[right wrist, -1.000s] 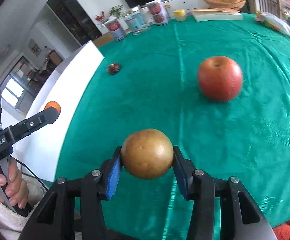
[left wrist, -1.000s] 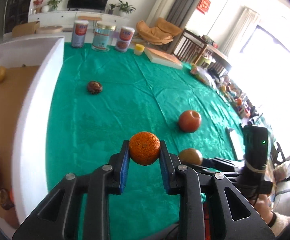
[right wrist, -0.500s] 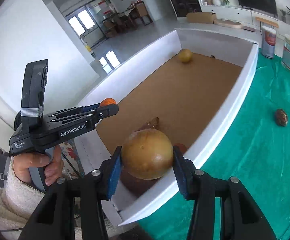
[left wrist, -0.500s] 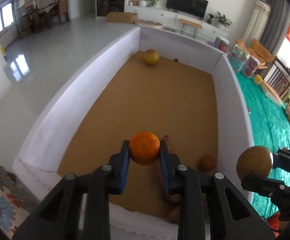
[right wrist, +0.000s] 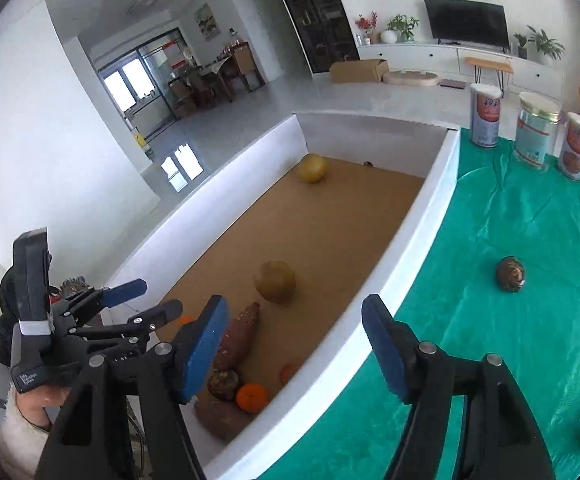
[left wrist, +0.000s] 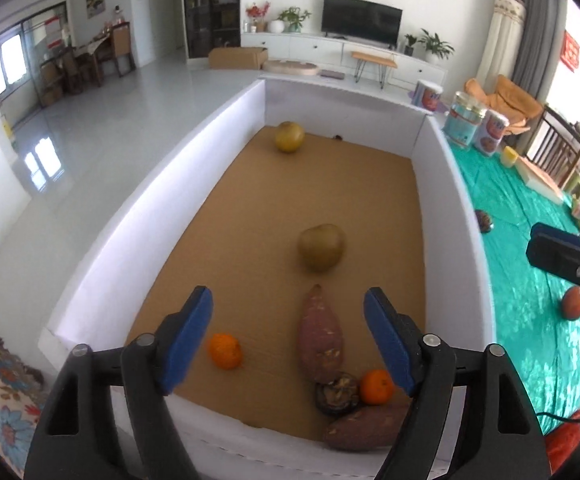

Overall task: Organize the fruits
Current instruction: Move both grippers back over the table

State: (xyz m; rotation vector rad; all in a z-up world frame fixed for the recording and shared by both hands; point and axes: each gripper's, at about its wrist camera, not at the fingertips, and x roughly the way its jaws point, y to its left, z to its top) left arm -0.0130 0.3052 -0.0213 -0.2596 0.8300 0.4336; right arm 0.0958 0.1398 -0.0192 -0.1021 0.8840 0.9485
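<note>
- The left claw (left wrist: 287, 334) is hanging wide open over the near end of the white box (left wrist: 456, 216), holding nothing; the right claw (right wrist: 294, 340) is also spread wide and holding nothing, sitting over the box's near corner beside the green cloth (right wrist: 530, 320).
- I think the dropping step is done here; a good next move is lifting both claws straight up, so the blue pads (left wrist: 187, 344) are not bumping fruit or the box wall, then going for the fruit waiting on the cloth.
- Going left to right inside the box: a small orange (left wrist: 225, 351) is lying alone near the front; a far pear (left wrist: 289, 137) is sitting by the back wall; a sweet potato (left wrist: 318, 340) is lying lengthways; a second pear (left wrist: 322, 247) is resting in the middle; a dark wrinkly fruit (left wrist: 337, 394) and another orange (left wrist: 376, 387) are touching each other; a second sweet potato (left wrist: 366, 428) is lying across the front.
- Outside, on the cloth, a brown fruit (right wrist: 510, 274) and a red apple (left wrist: 573, 309) are waiting.
</note>
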